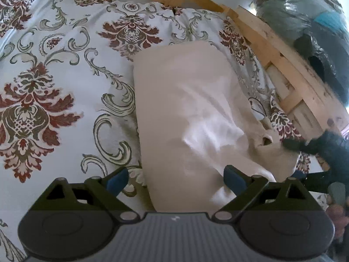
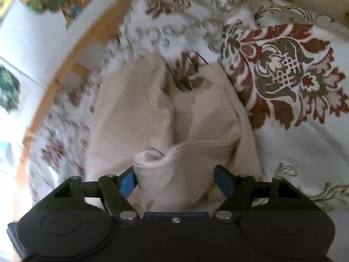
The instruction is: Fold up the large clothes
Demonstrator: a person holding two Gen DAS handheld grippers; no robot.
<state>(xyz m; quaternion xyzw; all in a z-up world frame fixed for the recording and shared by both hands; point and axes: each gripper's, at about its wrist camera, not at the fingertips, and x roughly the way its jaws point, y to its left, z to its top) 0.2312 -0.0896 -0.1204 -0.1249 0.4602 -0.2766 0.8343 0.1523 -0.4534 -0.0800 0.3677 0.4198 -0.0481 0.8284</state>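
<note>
Blue pads sit on the tips of both tongs. The left tongs (image 1: 175, 178) are spread wide, with nothing between them. They hang just above the near end of the cream garment (image 1: 185, 109), which lies partly folded in a long strip on the flowery bedspread (image 1: 54, 76).

The right tongs (image 2: 176, 180) are spread too. A rolled-up edge of the cream cloth pokes up between the pads. The left pad (image 2: 128, 181) touches that edge, but the other pad stands apart, so the cloth is not pinched.

I think a few things could go wrong. If the right tongs close now, they may grab only the top layer, and the fold below would slide open. If they close too deep, they could nip the bedspread and drag it along. The cloth is soft and floppy, so a fast lift could let it slip out. The wooden bed frame (image 1: 283, 65) is near, and the garment could slide off that side.
</note>
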